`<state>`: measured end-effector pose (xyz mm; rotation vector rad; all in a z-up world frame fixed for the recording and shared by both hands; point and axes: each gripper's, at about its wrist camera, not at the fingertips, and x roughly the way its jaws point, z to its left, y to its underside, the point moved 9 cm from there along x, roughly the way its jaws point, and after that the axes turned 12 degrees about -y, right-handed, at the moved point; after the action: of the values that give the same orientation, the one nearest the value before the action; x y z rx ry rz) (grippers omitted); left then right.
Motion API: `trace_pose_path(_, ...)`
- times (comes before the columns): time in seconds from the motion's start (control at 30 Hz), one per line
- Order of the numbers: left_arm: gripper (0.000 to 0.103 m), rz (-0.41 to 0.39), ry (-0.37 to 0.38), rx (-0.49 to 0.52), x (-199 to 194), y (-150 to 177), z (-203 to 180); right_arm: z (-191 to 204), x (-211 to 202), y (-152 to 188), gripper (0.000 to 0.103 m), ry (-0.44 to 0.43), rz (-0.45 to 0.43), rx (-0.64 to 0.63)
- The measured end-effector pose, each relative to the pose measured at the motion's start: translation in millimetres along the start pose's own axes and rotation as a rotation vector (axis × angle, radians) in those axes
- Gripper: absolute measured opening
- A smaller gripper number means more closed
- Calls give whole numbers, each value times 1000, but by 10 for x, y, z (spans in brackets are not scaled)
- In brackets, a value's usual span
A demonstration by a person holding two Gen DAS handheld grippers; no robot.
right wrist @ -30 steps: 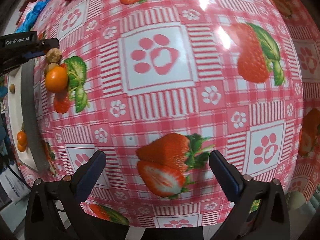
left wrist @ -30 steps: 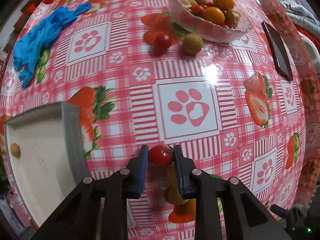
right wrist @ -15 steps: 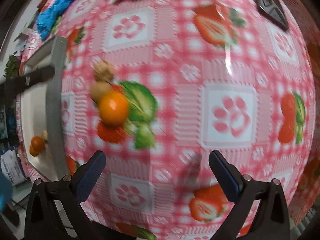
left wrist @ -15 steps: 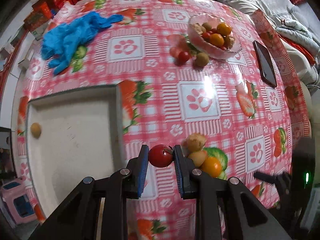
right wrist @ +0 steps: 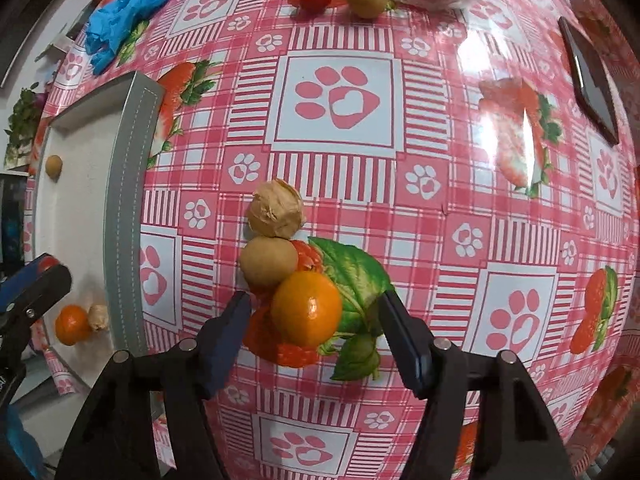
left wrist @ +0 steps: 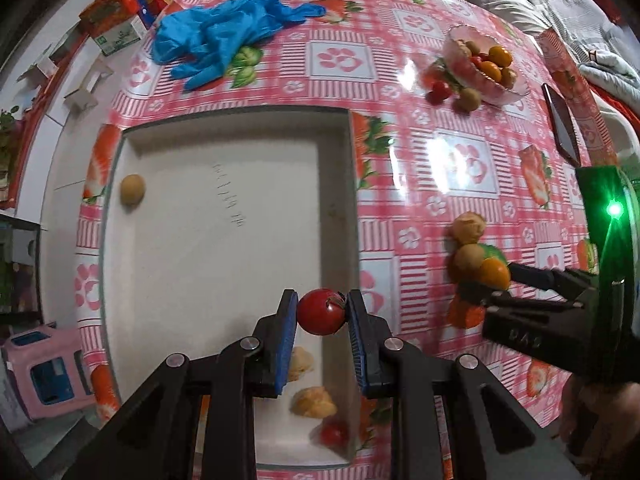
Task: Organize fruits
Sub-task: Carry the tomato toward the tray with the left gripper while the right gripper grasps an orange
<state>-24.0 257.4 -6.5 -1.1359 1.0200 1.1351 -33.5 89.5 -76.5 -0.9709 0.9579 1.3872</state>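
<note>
1. Left wrist view: the left gripper (left wrist: 321, 312) points down over the right part of a shallow white tray (left wrist: 224, 224), its blue pads clamped on a smooth, glossy cherry tomato (left wrist: 321, 312).
2. The tray is rectangular with a low grey rim; its right rim runs just beside the held tomato, and most of its matte floor lies bare to the left and far side.
3. A round tan longan (left wrist: 132, 189) sits against the tray's far left wall; two pale, knobbly pieces (left wrist: 313, 401) and another red tomato (left wrist: 335, 432) lie near its right wall, partly behind the fingers.
4. Right wrist view: the right gripper (right wrist: 314, 312) hangs over a tight cluster on the tablecloth, its jaws have just been closing and now stand about half apart on either side of a shiny orange kumquat (right wrist: 306, 308); the pads are not yet pressing on it.
5. Touching the kumquat on its far left is a dull tan longan (right wrist: 269, 262), and beyond that a wrinkled walnut (right wrist: 275, 208).
6. The glossy pink checked tablecloth (right wrist: 440, 216) lies open to the right of the cluster, as far as a dark phone (right wrist: 592, 80) near the right edge.
7. At the far side a clear glass bowl (left wrist: 500, 94) holds mixed fruit, with a tomato and a longan loose beside it; crumpled blue gloves (left wrist: 228, 40) lie at the far left.
</note>
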Motion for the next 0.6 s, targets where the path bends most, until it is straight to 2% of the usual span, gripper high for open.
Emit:
trace_pose_path(0.13,26,6,-2,1,13,57,65,128,9,60,36,-2,-9,-3)
trace_pose_path(0.43,27,11,-12,4,7,222,222,121,-105,271,36,-53,-19,65)
trace_pose_path(0.6,27,12,-13,-17,2,296,353,257,-201,394,36,-68,-30,74)
